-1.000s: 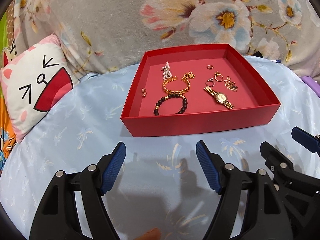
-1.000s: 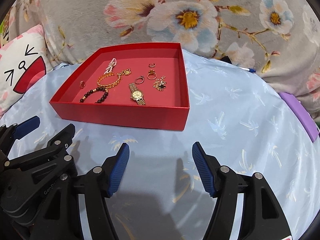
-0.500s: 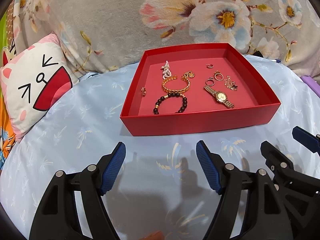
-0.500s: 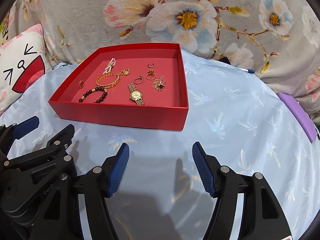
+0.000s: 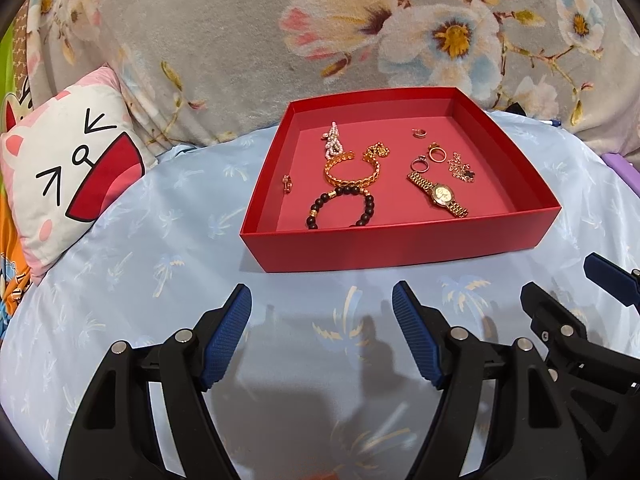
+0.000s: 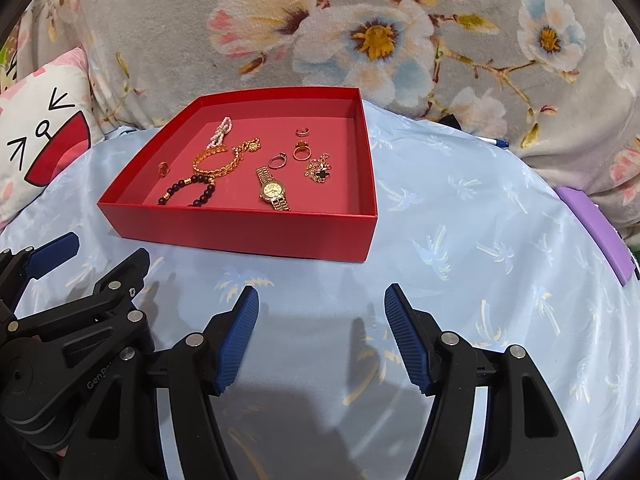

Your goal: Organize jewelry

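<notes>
A red shallow box (image 5: pixel 400 244) (image 6: pixel 248 232) sits on a light blue bedsheet. It holds a gold watch (image 5: pixel 439 194) (image 6: pixel 273 189), a dark bead bracelet (image 5: pixel 342 208) (image 6: pixel 188 193), a gold chain bracelet (image 5: pixel 351 169) (image 6: pixel 211 163), a pink bead piece (image 5: pixel 333 141), several rings (image 5: pixel 437 154) and a small necklace (image 5: pixel 462 168). My left gripper (image 5: pixel 322 306) is open and empty, short of the box's front wall. My right gripper (image 6: pixel 322 302) is open and empty, beside the left one.
A cat-face pillow (image 5: pixel 68 176) lies at the left. A grey flowered blanket (image 5: pixel 360 28) rises behind the box. A purple object (image 6: pixel 596 228) lies at the sheet's right edge. The left gripper shows at the right wrist view's lower left (image 6: pixel 56 252).
Both views have shifted only slightly; the box sits a touch nearer and more left in the right wrist view. Both grippers stay open.
</notes>
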Demonstrator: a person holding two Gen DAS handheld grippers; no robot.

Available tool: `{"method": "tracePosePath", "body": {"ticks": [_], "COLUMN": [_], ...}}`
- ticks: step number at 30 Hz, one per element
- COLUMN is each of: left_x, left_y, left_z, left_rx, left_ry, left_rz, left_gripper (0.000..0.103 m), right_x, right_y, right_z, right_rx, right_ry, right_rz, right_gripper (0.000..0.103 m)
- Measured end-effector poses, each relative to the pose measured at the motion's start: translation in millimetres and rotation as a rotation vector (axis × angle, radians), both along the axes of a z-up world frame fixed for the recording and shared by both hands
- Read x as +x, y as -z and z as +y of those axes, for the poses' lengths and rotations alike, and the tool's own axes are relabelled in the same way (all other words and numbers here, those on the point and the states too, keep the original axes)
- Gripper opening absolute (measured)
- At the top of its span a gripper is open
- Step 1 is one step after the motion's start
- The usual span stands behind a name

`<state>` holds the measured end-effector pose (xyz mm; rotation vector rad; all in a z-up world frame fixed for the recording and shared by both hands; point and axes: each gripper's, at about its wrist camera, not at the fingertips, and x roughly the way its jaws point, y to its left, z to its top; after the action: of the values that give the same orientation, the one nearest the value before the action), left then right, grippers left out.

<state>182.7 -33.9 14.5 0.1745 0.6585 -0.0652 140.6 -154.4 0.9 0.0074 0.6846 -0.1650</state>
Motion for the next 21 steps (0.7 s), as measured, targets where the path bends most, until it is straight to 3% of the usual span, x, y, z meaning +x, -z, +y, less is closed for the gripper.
{"method": "tracePosePath", "body": {"ticks": [21], "left_x": [-0.4], "left_y": [-0.1], "left_z": [-0.3], "left_rx": [0.004], "left_ry": [-0.005], "left_rz": [-0.008], "left_gripper": [0.070], "right_x": [0.5], "right_y": [-0.1], "right_z": [0.7], "right_rx": [0.000], "right_ry": [0.001], "right_rz": [0.001], "right_gripper": [0.065]}}
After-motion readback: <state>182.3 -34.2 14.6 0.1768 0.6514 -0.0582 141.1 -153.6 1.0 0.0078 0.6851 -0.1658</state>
